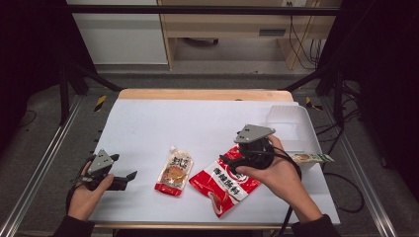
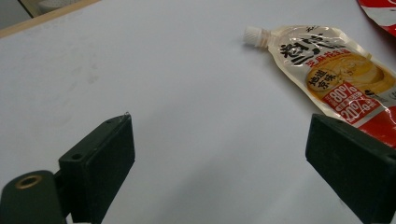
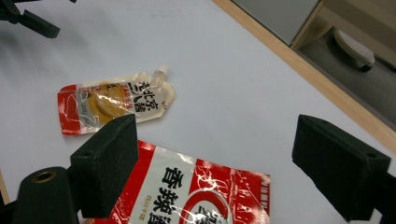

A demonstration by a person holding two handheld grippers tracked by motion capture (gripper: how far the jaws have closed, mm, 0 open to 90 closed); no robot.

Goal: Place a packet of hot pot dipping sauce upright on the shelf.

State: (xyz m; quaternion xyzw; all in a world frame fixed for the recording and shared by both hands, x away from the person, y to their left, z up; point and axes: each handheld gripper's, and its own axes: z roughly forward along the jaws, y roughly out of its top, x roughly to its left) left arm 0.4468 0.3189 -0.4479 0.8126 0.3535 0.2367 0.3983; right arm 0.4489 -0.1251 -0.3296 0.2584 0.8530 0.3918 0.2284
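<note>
In the high view the right gripper [image 1: 228, 160] is seen wide open over the red packet [image 1: 225, 183] near the table's [image 1: 148, 123] front edge, while in the left gripper view the left gripper [image 2: 219, 163], also wide and empty, is faced toward the spouted pouch [image 2: 336, 79], and in the right gripper view the red packet [image 3: 196, 191] is seen below the spread jaws.

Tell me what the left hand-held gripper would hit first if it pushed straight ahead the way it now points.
Probably the cream and red spouted sauce pouch. The left hand-held gripper sits low over the white table, open jaws aimed toward it. In its own view the pouch lies ahead, off to one side, so it might only graze it.
</note>
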